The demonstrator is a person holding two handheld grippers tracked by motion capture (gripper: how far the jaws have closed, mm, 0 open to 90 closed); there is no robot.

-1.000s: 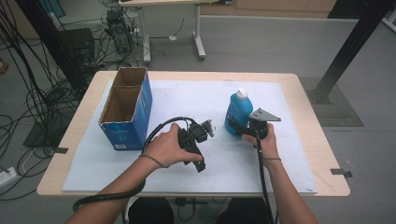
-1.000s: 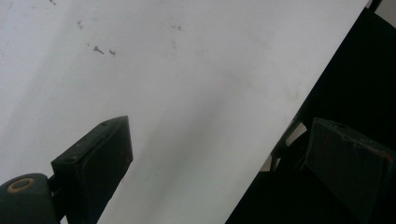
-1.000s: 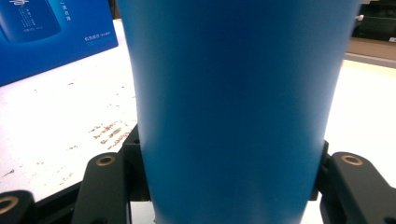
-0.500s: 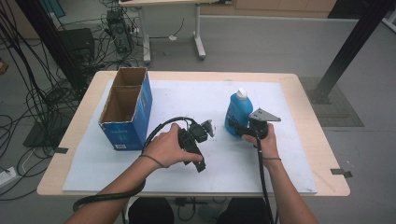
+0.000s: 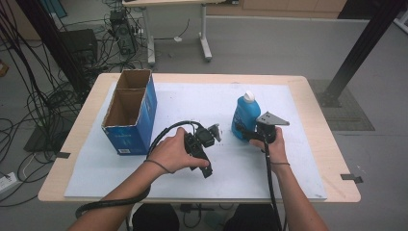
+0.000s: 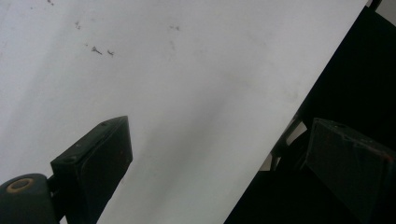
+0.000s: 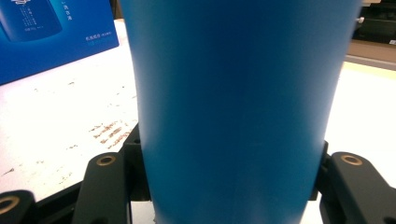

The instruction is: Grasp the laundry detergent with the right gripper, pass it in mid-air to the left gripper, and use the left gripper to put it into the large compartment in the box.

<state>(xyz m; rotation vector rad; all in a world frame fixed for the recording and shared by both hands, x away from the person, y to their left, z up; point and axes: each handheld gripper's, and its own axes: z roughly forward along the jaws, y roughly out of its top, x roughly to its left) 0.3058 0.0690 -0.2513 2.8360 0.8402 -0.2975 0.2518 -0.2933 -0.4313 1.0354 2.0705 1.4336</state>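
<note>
Upright, right gripper (image 5: 248, 133) around bottle (image 5: 245, 115)

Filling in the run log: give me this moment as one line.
right gripper: shut on blue bottle, upright on white mat | left gripper: open, nothing between jaws | open cardboard box: left of both

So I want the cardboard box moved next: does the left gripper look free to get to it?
Probably yes. The left gripper is open and holds nothing, and only bare white mat lies between it and the box. The blue bottle stands on its other side, between the right gripper's jaws.
</note>
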